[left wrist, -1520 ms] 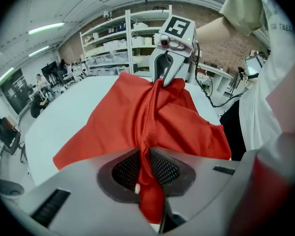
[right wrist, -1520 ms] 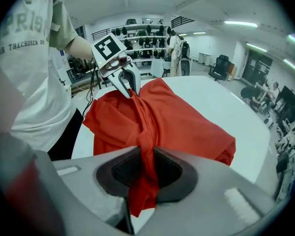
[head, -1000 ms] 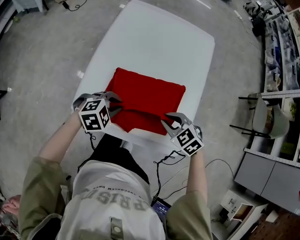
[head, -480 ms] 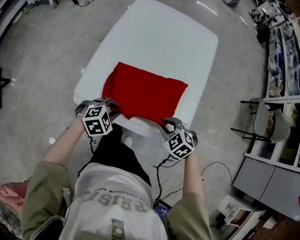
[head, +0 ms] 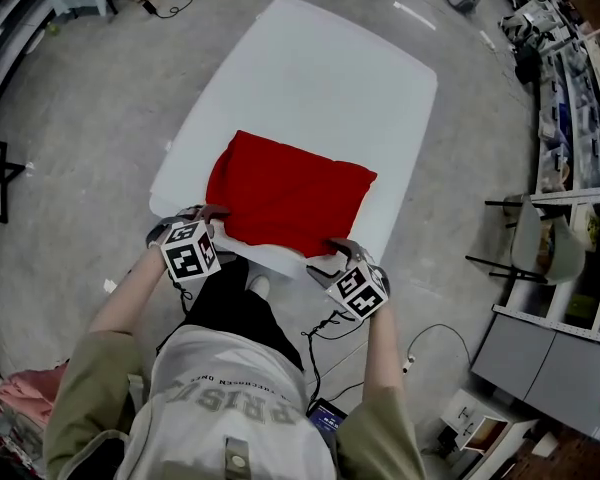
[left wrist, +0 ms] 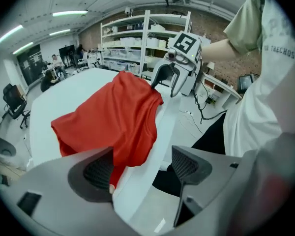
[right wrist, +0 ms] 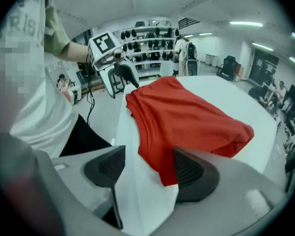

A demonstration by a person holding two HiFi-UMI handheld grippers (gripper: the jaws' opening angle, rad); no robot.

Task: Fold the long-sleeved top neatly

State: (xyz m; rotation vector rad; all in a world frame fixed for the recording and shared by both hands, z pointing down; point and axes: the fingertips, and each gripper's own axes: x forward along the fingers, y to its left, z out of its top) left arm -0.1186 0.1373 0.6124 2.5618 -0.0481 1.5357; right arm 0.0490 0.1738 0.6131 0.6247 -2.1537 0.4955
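"Starting with the big things, where's the top?"

"The red long-sleeved top [head: 285,193] lies folded into a rough rectangle on the white table [head: 310,78], close to the near edge."

"Any writing?"

"The person's white shirt [head: 230,408] shows 'PRIS'; the rest I can't read."

"And the tongs?"

"Both forearms reach forward and the tools angle steeply down at the near corners. The left gripper [left wrist: 142,168] and right gripper [right wrist: 147,168] are opening. Each has a red corner between its jaws, but the pads aren't pressing it."
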